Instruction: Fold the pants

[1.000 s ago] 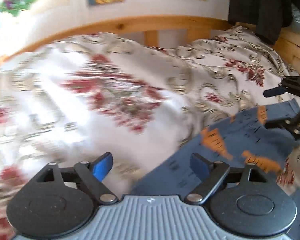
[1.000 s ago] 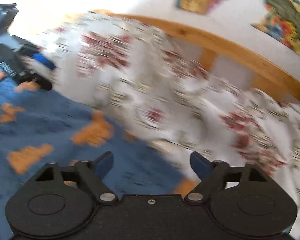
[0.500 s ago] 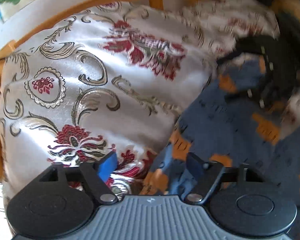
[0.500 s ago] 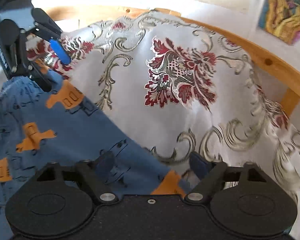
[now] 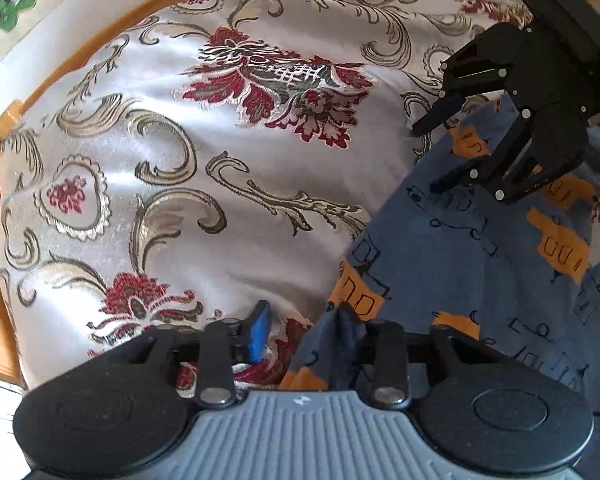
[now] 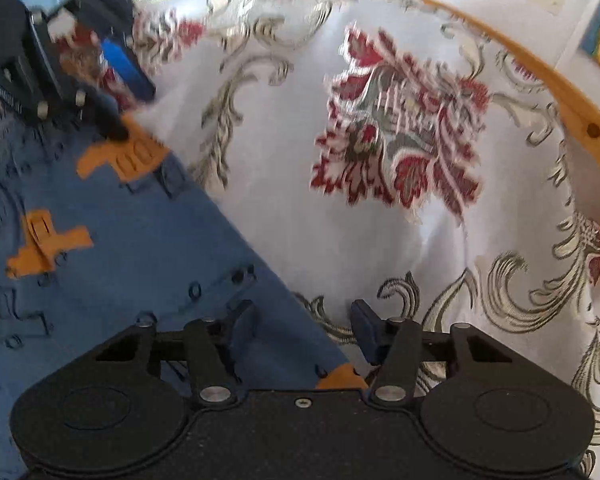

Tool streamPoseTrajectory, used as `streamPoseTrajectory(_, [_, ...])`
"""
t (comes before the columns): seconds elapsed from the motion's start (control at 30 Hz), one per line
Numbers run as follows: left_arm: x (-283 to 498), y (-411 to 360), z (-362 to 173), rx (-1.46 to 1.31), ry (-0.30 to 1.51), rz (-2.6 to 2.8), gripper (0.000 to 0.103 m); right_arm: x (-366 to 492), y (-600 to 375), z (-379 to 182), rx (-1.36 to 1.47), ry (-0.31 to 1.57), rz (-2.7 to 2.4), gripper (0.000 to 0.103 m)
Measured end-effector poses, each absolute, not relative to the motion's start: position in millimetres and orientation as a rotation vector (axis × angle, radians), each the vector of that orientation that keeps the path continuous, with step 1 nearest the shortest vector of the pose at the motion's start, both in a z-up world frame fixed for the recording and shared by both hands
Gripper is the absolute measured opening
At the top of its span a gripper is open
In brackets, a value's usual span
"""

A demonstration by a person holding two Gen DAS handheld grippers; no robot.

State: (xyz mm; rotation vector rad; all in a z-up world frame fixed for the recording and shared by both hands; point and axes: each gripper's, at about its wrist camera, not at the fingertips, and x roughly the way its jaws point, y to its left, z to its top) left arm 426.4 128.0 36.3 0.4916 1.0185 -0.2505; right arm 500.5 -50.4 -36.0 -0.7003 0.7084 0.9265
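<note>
Now both claws gape wide: pants (image 5: 460, 264) edge lies between left gripper (image 5: 304, 332) fingers and right gripper (image 6: 304, 328) fingers.

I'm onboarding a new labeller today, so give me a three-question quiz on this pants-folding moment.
1. True or false: the blue pants with orange patches lie on a white satin bedspread with red flowers.
2. Which claw has pants cloth bunched beside one fingertip: A) left claw B) neither?
3. Fill in: in the right wrist view, the right claw is ____ over the pants' edge.

Key: 1 true; 2 A; 3 open.
</note>
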Motion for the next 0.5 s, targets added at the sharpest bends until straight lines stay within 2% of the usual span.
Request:
streamPoseTrajectory(0.03, [426.3,127.2,37.4,0.497,1.018,-0.258,0.022,500.9,-51.3,-36.2,-0.704,0.721,0.930,0.053])
streamPoseTrajectory(0.07, [426.2,127.2,38.4,0.491,1.021,-0.263,0.013,501.7,-52.7,-35.7,-0.702,0.737,0.933,0.048])
streamPoseTrajectory(0.1, [426.4,126.9,38.1,0.482,1.018,-0.266,0.007,502.8,-54.5,-34.7,-0.699,0.752,0.932,0.034])
streamPoseTrajectory(0.13, [425.3,126.7,37.6,0.475,1.014,-0.268,0.006,503.8,-56.6,-33.7,-0.698,0.761,0.927,0.024])
streamPoseTrajectory(0.17, [423.2,125.6,36.9,0.479,1.003,-0.266,0.004,504.1,-58.4,-32.8,-0.698,0.757,0.912,0.005])
streamPoseTrajectory(0.27, [415.3,122.5,36.0,0.502,0.969,-0.260,0.002,499.4,-65.0,-27.6,-0.673,0.741,0.898,0.000])
streamPoseTrajectory(0.5, [389.8,123.8,49.8,0.501,0.863,-0.236,0.002,455.5,-87.5,-2.1,-0.638,0.589,0.811,0.000])
